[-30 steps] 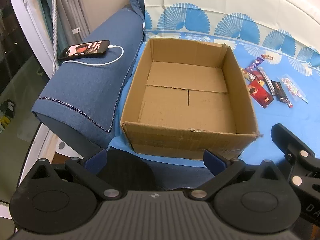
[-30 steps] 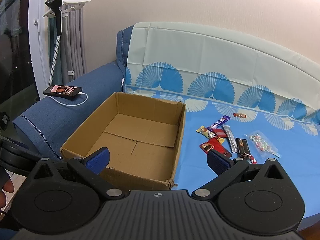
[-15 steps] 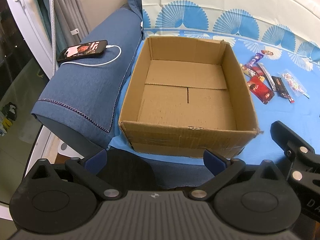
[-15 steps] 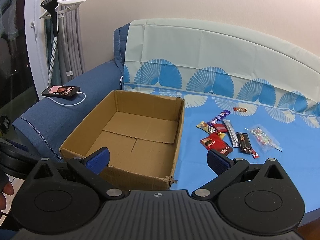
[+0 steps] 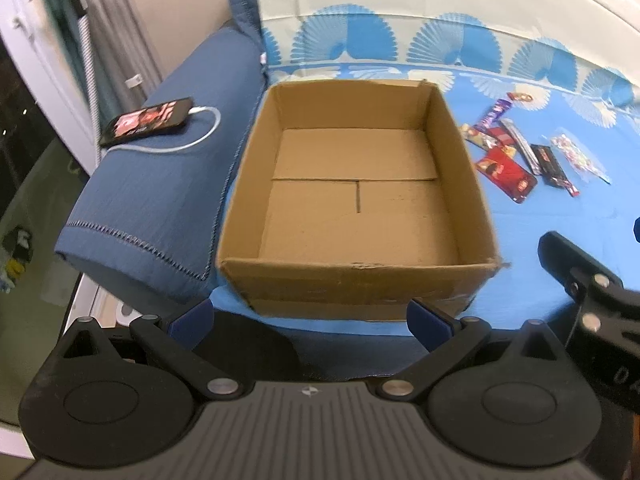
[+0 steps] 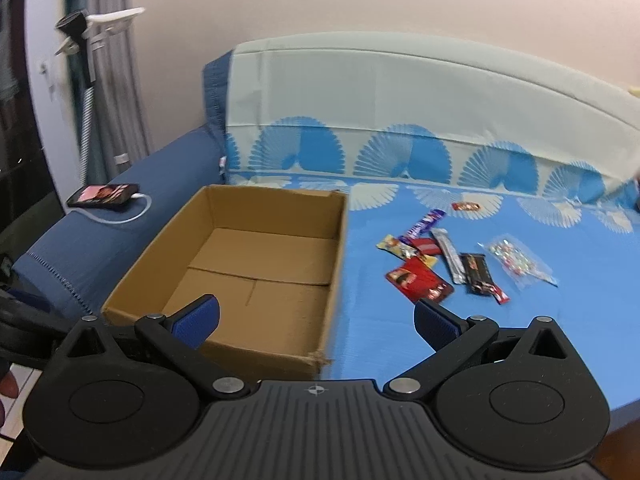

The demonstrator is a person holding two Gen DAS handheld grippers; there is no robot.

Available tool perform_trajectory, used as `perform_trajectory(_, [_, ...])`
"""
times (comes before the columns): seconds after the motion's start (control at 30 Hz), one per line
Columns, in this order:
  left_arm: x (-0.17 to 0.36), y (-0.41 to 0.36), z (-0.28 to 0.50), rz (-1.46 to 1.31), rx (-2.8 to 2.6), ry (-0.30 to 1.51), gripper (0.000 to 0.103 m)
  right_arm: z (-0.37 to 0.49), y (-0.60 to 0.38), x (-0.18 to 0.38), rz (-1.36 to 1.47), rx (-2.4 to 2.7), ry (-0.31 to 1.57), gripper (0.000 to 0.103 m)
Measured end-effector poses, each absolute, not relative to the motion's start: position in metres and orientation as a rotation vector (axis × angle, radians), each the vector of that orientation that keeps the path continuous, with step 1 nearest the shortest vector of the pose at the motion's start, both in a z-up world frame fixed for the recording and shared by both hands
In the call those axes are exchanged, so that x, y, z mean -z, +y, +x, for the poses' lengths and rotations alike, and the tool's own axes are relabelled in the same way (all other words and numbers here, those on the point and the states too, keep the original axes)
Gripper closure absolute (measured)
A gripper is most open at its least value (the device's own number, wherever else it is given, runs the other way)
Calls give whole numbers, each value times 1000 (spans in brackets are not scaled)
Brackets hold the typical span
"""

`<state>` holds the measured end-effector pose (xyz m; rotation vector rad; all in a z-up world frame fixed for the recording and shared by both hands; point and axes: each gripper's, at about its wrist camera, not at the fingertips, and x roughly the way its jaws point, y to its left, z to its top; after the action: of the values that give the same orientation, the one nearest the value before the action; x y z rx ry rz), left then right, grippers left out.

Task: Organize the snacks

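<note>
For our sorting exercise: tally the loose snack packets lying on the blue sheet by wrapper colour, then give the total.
red packets: 3
purple packet: 1
yellow packet: 1
silver packet: 1
black packet: 1
clear bag: 1
Total: 8

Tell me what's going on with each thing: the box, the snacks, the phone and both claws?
Cardboard box: open on top, nothing inside.
Snacks: scattered on the blue sheet beside the box, none packed yet.
Phone: lying on the sofa arm, screen lit, cable plugged in.
Left claw: open, holding nothing.
Right claw: open, holding nothing.
</note>
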<state>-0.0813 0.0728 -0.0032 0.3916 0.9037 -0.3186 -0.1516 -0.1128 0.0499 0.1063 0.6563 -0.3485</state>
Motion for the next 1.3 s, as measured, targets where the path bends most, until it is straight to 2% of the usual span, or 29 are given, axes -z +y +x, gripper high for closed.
perform_trajectory(0.63, [28,-39,-85,549,423,952,0,-188,-232,-22,292,608,673,0])
perform_trajectory(1.0, [42,-147,-46,505,510,979,0,-198,-337,12,404,812,729,0])
perform_trajectory(1.3, [108,-268,26,428,532,1167,0,-157,-425,39,372,785,711,0])
